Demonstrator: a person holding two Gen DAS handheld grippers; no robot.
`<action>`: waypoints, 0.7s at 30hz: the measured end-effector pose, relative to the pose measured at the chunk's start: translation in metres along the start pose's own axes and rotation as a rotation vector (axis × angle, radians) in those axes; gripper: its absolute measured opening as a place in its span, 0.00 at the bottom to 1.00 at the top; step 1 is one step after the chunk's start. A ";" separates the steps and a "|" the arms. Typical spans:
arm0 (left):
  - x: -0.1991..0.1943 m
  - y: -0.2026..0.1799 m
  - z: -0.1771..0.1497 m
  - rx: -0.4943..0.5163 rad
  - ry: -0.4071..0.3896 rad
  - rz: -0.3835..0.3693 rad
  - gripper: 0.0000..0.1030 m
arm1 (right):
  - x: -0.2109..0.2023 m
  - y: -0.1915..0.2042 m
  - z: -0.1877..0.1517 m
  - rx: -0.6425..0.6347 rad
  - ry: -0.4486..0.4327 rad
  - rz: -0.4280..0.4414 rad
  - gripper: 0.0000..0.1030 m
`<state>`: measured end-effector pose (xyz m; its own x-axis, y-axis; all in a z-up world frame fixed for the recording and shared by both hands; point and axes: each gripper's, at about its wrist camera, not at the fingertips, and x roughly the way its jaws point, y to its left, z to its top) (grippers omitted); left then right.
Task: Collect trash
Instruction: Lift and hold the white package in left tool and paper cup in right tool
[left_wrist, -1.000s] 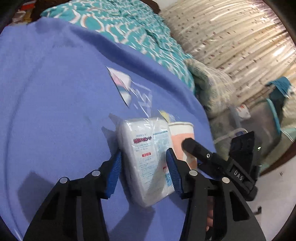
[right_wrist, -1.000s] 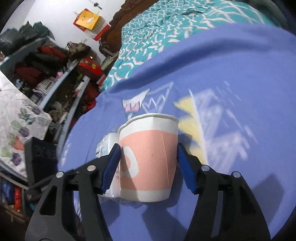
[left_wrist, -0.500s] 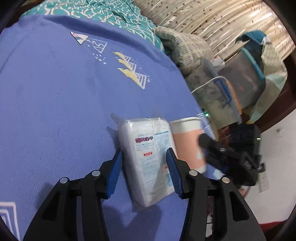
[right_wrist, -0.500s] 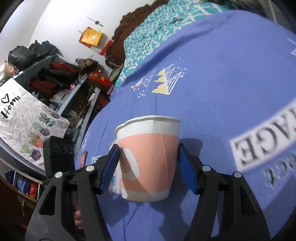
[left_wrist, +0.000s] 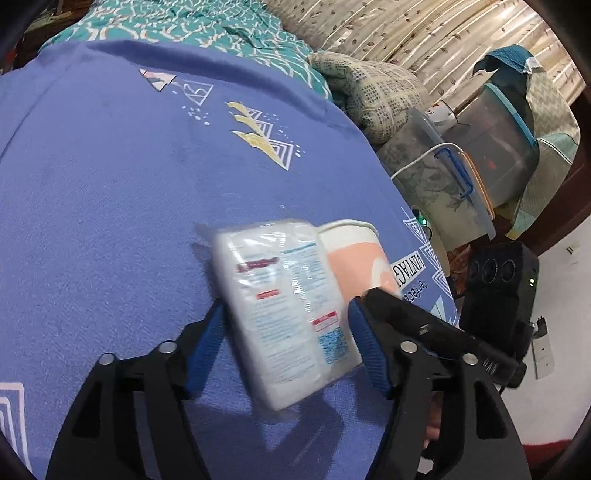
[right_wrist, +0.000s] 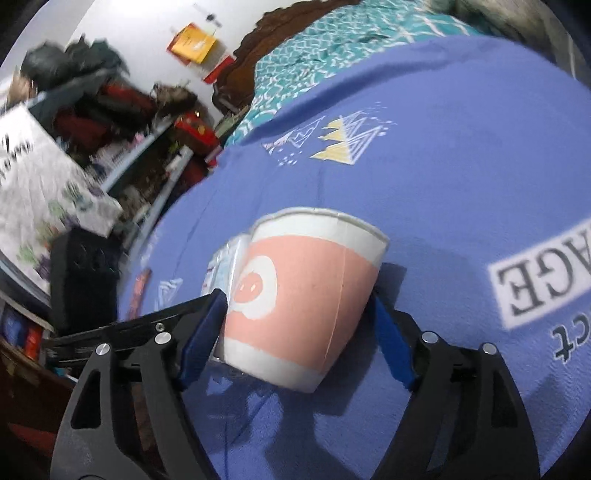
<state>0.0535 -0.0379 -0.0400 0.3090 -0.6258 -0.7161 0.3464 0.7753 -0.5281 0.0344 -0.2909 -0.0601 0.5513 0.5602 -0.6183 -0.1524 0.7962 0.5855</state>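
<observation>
Between just-opened grippers (left_wrist: 286, 347) (right_wrist: 295, 343): pkt (left_wrist: 284, 306), cup (right_wrist: 303, 295), seemingly loose.

A blue blanket (left_wrist: 110, 192) printed with triangles and lettering covers the bed, over a teal patterned bedspread (left_wrist: 207, 26). Beige leaf-print curtains (left_wrist: 424, 40) glow with daylight behind clear lidded storage bins (left_wrist: 506, 147). On the other side, a carved dark wood headboard (right_wrist: 280, 33) meets a white wall (right_wrist: 147, 26), beside cluttered shelves (right_wrist: 122, 122) of bags.
</observation>
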 end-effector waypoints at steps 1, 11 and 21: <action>0.000 -0.001 0.000 0.007 -0.005 0.009 0.61 | 0.001 0.001 0.000 0.002 -0.001 -0.001 0.70; -0.005 0.011 0.002 -0.038 -0.006 -0.009 0.45 | -0.040 -0.020 0.008 0.067 -0.144 -0.033 0.51; 0.007 -0.010 0.014 -0.031 0.028 0.040 0.78 | -0.070 -0.048 0.007 0.133 -0.210 -0.065 0.51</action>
<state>0.0653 -0.0512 -0.0338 0.2972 -0.5916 -0.7495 0.3063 0.8025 -0.5120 0.0085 -0.3698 -0.0409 0.7168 0.4377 -0.5428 -0.0093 0.7844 0.6202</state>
